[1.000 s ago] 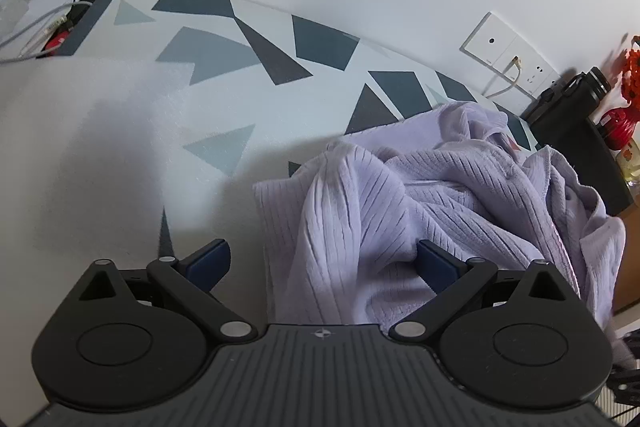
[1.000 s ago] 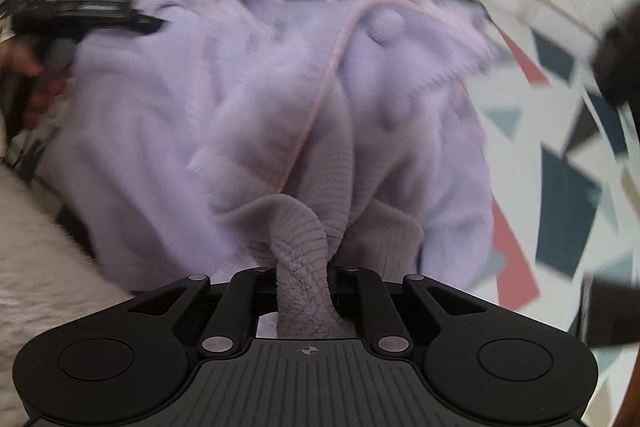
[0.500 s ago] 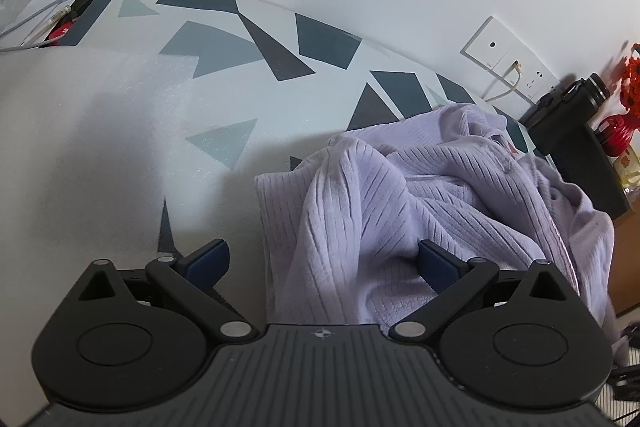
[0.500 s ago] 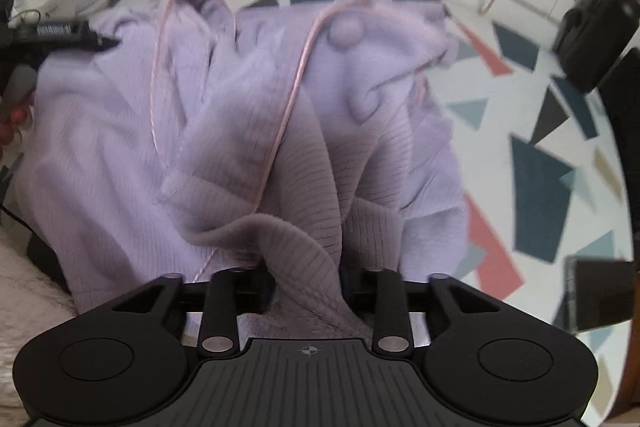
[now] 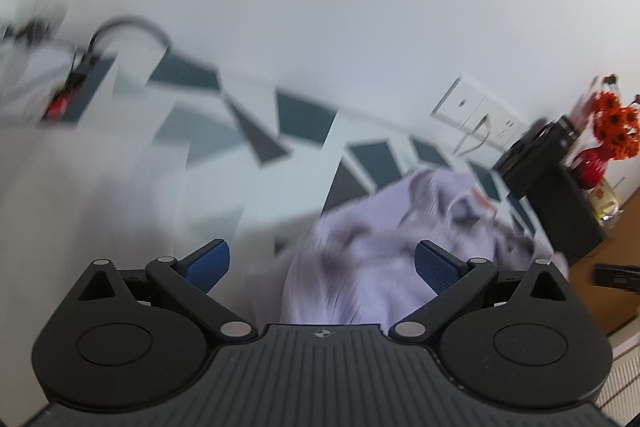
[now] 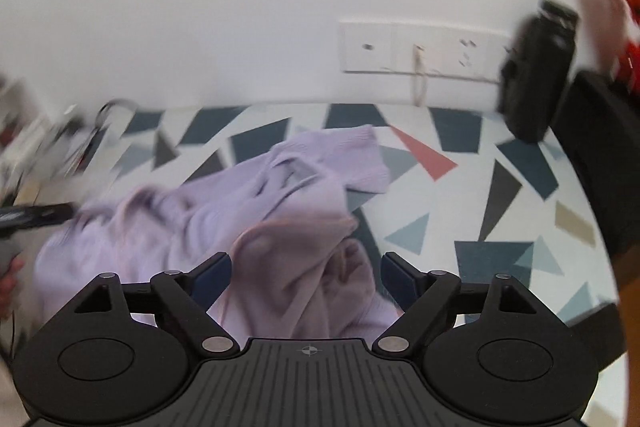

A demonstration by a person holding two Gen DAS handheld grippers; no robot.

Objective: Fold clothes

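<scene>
A lilac ribbed knit garment [image 6: 248, 211] lies crumpled on the table with the triangle-patterned cloth [image 6: 500, 187]. In the right wrist view my right gripper [image 6: 306, 275] hangs above its near part; the jaws are opening, and the pads touch no fabric. In the left wrist view the same garment [image 5: 400, 247] is blurred, below and beyond my left gripper [image 5: 322, 261], which stands open and grips nothing. The left tool's dark body [image 6: 36, 215] shows at the left edge of the right wrist view, held by a hand.
A wall socket plate [image 6: 420, 47] with a plugged cable sits behind the table. A black device [image 6: 536, 71] and a black box [image 5: 560, 203] stand at the right, with a red vase of orange flowers [image 5: 600, 139]. Cables and clutter [image 5: 68, 83] lie at the far left.
My right gripper let go of the lilac fabric it was pinching, opened wide and pulled up and back. The left gripper rose, staying open; the garment now lies lower in both views.
</scene>
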